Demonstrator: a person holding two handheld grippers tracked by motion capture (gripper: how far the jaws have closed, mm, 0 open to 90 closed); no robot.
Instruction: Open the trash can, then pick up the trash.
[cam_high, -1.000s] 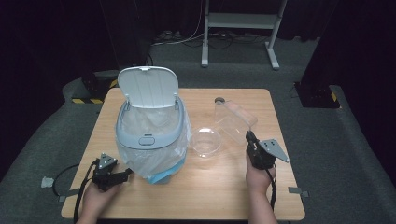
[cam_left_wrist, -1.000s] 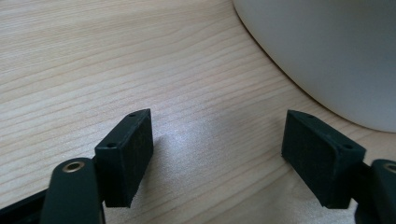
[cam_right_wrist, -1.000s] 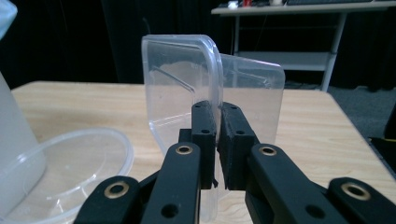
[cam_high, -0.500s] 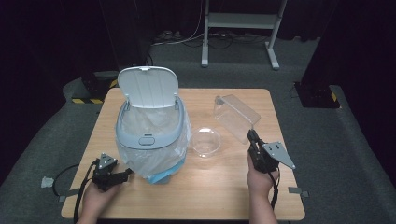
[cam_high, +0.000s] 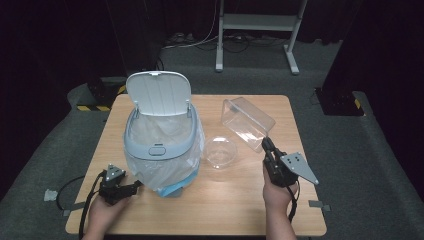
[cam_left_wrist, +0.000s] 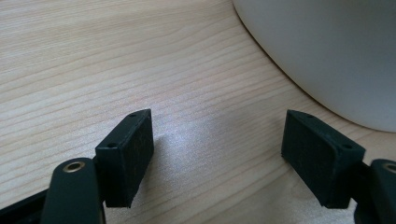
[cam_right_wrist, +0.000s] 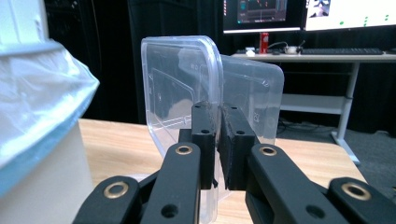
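Observation:
A clear plastic rectangular container (cam_high: 247, 120) hangs tilted above the table's right half, and my right gripper (cam_high: 267, 145) is shut on its near wall. In the right gripper view that wall (cam_right_wrist: 187, 107) stands upright, pinched between the two black pads of the right gripper (cam_right_wrist: 218, 140). A grey-and-white bin (cam_high: 160, 140) with its lid up and a clear bag liner stands left of centre. My left gripper (cam_high: 134, 186) rests low on the table by the bin's base; in its own view the left gripper (cam_left_wrist: 217, 154) stands open over bare wood.
A clear round bowl (cam_high: 220, 151) sits on the wooden table (cam_high: 235, 210) between the bin and the container. The bin's white wall (cam_left_wrist: 327, 51) is close beside the left jaws. A metal stand (cam_high: 255, 22) is on the floor beyond.
The right gripper has risen with the clear container, lifting it off the table and drawing it slightly right. The left gripper has stayed put.

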